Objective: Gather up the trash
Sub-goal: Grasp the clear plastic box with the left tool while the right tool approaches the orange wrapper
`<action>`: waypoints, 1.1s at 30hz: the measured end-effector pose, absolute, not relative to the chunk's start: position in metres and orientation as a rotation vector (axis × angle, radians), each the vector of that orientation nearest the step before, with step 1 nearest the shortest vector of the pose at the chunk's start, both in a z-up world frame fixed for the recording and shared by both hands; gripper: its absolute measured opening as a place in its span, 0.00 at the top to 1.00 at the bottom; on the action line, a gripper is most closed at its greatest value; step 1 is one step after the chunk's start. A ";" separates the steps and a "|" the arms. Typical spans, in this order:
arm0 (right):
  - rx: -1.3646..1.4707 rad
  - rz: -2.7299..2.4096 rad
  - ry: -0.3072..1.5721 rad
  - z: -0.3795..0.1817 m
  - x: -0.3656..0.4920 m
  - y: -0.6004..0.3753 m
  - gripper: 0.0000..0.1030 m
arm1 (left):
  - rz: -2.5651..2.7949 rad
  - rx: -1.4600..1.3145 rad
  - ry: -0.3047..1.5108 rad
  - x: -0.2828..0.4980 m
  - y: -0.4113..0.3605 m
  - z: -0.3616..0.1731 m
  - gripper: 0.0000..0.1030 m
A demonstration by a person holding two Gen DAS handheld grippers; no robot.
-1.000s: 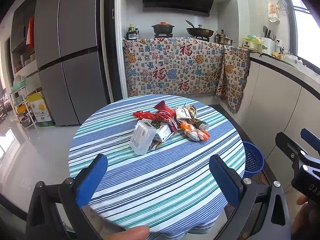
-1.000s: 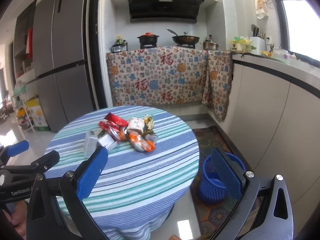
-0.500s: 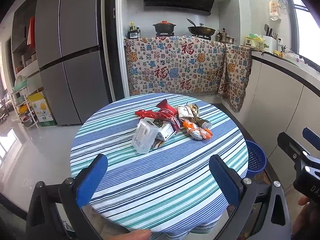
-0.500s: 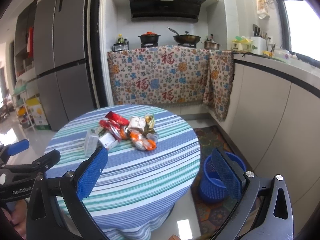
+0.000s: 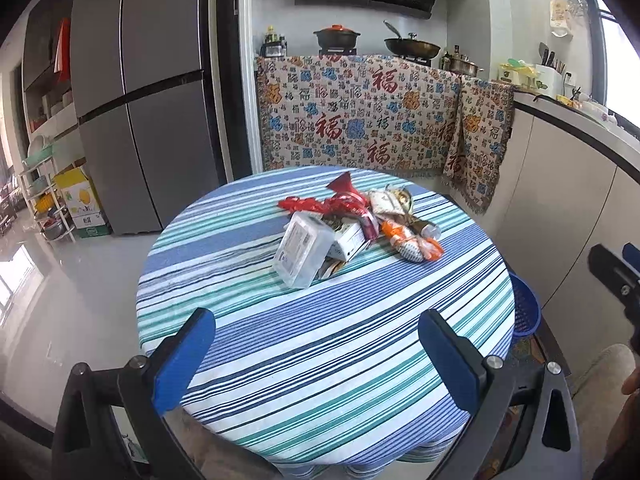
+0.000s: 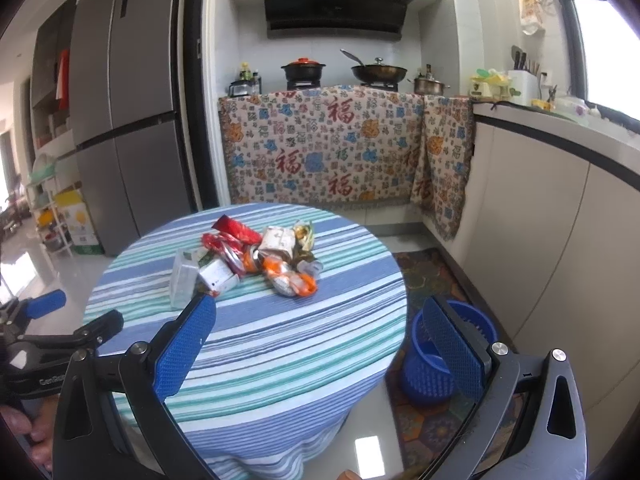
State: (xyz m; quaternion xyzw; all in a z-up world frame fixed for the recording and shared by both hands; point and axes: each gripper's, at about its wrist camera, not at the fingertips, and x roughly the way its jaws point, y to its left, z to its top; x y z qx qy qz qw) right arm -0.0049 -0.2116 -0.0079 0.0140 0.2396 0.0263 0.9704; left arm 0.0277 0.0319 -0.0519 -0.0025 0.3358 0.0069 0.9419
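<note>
Where the trash pile (image 5: 352,228) sits near the middle of the round table (image 5: 320,360), we see it straight ahead of our left claw (image 5: 318,356) and a little way past its tips, not touching them. In the pile a clear plastic box (image 5: 302,250) leans on a small white carton (image 5: 350,242) on the side closest to us. Red wrappers (image 5: 340,202) lie behind them, and an orange and white wrapper (image 5: 412,244) lies to the right. Our left claw is spread wide with nothing between its blue pads (image 5: 184,360), and it hangs over the near edge of the striped tablecloth. Our right claw (image 6: 320,344) is spread wide too and holds nothing. From it, the pile (image 6: 256,260) is ahead and a bit to the left. A blue basket (image 6: 440,356) stands on the floor just past its right pad (image 6: 452,346), beside the table. In the right view we can see our left claw off to the left side, low by the table edge. Far beyond both claws a flowered cloth (image 5: 360,116) hangs over the counter, with a pot (image 5: 336,36) and a pan (image 5: 412,44) on the stove above it. A big grey fridge (image 5: 136,96) stands to the far left.
</note>
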 end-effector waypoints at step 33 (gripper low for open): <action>-0.036 0.206 0.932 -0.177 0.120 -0.165 0.00 | -0.189 0.016 0.834 0.194 0.092 -0.161 0.00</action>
